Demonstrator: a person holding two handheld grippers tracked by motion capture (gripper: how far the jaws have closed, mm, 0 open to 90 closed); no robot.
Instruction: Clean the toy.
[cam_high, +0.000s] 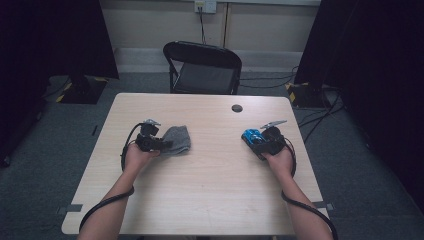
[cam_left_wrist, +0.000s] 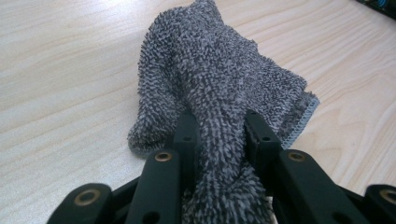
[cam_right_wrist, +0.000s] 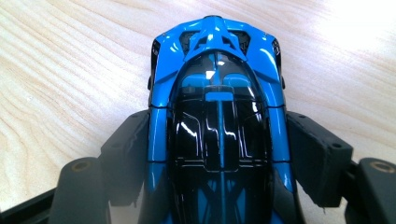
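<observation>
A grey terry cloth (cam_high: 178, 138) lies bunched on the light wooden table (cam_high: 210, 190), left of centre. My left gripper (cam_high: 163, 145) is at its near left edge, shut on a raised fold of it. In the left gripper view the two black jaws pinch that fold of the cloth (cam_left_wrist: 210, 74) between them, at the left gripper (cam_left_wrist: 217, 125). At the right of the table a blue and black toy car (cam_high: 251, 135) rests low at the tabletop, held by my right gripper (cam_high: 256, 142). In the right gripper view the jaws of the right gripper (cam_right_wrist: 219, 123) press on both flanks of the car (cam_right_wrist: 215, 51).
A small round black cap (cam_high: 237, 108) sits in the tabletop near the far edge. A black folding chair (cam_high: 202, 67) stands behind the table. Cables lie on the floor at the right (cam_high: 320, 112). Bare wood stretches between the two hands.
</observation>
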